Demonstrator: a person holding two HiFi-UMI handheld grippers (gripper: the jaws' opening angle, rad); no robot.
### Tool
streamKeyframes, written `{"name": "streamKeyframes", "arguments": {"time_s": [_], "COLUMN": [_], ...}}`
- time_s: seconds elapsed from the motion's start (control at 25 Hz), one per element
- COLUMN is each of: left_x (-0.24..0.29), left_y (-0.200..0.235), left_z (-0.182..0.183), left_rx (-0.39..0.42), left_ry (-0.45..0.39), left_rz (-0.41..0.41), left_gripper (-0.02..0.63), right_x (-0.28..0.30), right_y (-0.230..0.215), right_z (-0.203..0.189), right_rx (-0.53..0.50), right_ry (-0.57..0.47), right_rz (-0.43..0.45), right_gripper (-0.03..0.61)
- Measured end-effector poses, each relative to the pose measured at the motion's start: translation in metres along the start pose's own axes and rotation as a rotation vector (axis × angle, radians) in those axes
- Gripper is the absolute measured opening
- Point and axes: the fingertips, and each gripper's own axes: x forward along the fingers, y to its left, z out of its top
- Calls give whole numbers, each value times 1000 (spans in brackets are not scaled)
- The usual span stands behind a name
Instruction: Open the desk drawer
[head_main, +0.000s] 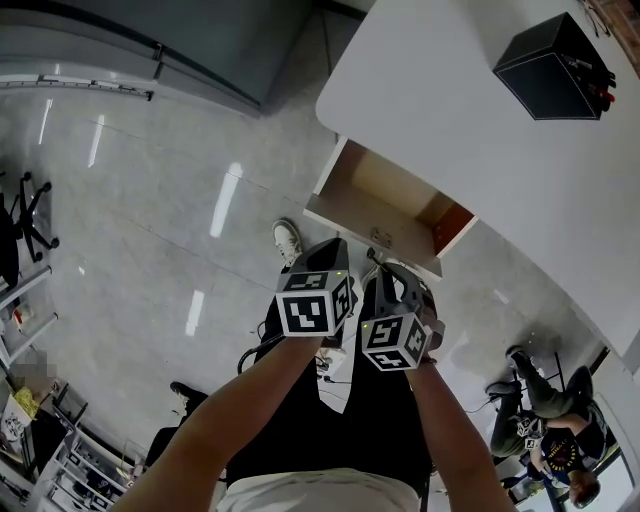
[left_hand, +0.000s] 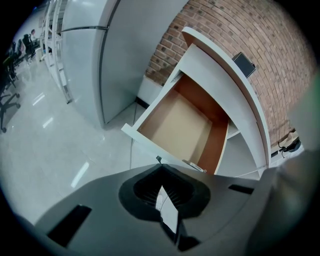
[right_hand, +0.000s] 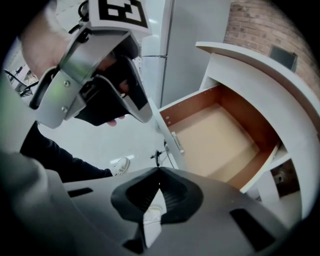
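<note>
Both jaws just short of drawer (head_main: 380, 195)

Black box (head_main: 553, 68), grey cabinet (head_main: 200, 40), brick wall (left_hand: 235, 30), white shoe (head_main: 288, 240) on glossy floor (head_main: 150, 220)

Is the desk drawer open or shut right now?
Open: the drawer is pulled out from under the desk, its inside showing.

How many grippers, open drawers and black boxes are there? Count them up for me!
Grippers: 2, the left gripper and the right gripper
Drawer, pulled open: 1
Black box on the desk: 1
Total: 4
</note>
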Motion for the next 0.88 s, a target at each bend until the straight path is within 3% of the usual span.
{"name": "streamKeyframes", "arguments": {"time_s": [0.28, 0.68, 0.88], "left_x": [-16, -52, -74], "left_y": [-19, -46, -59], "left_z": [7, 15, 19], "left_rx": [39, 84, 96], "left_ry": [-10, -30, -42], "left_rz": [-9, -3, 1], "left_gripper": [8, 8, 8], "right_x": [-27, -80, -101], "right_y": [5, -5, -8], "right_z": [1, 17, 31], "right_rx": [127, 199, 129], "right_ry": [-26, -89, -117], "right_rz": [59, 85, 74], "right_gripper": [15, 15, 15]}}
